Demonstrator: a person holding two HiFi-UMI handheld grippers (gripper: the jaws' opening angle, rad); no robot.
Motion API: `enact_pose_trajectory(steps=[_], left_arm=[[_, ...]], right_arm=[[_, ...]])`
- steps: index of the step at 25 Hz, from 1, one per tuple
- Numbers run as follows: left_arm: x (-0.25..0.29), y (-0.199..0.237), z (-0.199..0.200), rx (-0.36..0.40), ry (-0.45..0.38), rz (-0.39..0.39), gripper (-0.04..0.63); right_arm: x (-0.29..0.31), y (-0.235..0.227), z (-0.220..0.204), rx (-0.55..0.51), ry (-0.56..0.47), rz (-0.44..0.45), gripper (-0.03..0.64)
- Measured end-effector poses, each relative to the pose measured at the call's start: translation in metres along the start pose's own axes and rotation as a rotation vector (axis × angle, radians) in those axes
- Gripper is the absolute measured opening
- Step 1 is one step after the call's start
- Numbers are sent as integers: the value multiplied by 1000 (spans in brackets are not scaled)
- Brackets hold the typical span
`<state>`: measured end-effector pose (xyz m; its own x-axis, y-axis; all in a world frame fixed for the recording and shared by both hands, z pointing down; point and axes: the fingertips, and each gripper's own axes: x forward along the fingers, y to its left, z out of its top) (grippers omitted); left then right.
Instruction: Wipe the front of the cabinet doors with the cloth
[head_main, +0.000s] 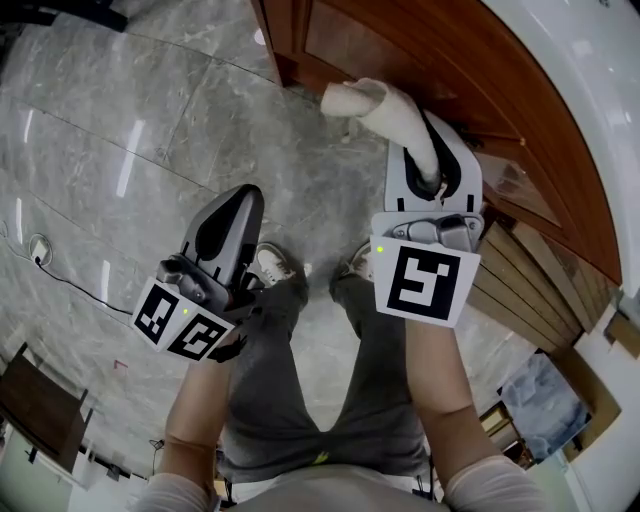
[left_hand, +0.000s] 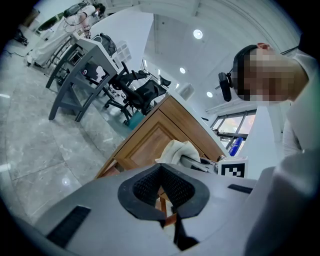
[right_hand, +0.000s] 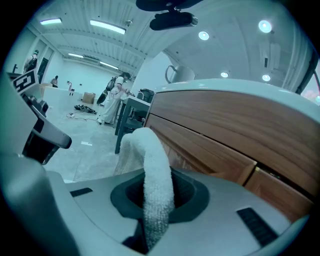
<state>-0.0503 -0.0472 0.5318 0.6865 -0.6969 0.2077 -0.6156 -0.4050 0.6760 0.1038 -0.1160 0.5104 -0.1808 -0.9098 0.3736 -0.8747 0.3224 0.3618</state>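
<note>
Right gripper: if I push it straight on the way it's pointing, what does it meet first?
Probably the wooden cabinet door, with the held cloth touching before the right gripper itself; the gap is hard to judge.

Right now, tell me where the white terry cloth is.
Head view, right: the white terry cloth sits clamped in the right gripper, beside the brown wooden cabinet.

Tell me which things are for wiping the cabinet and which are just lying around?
For the job:
cloth
right gripper, shut on the cloth
cabinet doors

Just lying about:
office chairs
grey table
cable on the floor
jug on the counter
left gripper, shut and empty
</note>
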Motion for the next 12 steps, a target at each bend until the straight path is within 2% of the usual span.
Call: enact_pose_trajectory(steps=[6, 12], left_arm=[[-7, 17, 6, 6, -18, 20, 15], [-14, 52, 6, 13, -55, 49, 15]], right_arm=[[34, 30, 10, 24, -20, 38, 71], [79, 67, 9, 11, -51, 77, 72]])
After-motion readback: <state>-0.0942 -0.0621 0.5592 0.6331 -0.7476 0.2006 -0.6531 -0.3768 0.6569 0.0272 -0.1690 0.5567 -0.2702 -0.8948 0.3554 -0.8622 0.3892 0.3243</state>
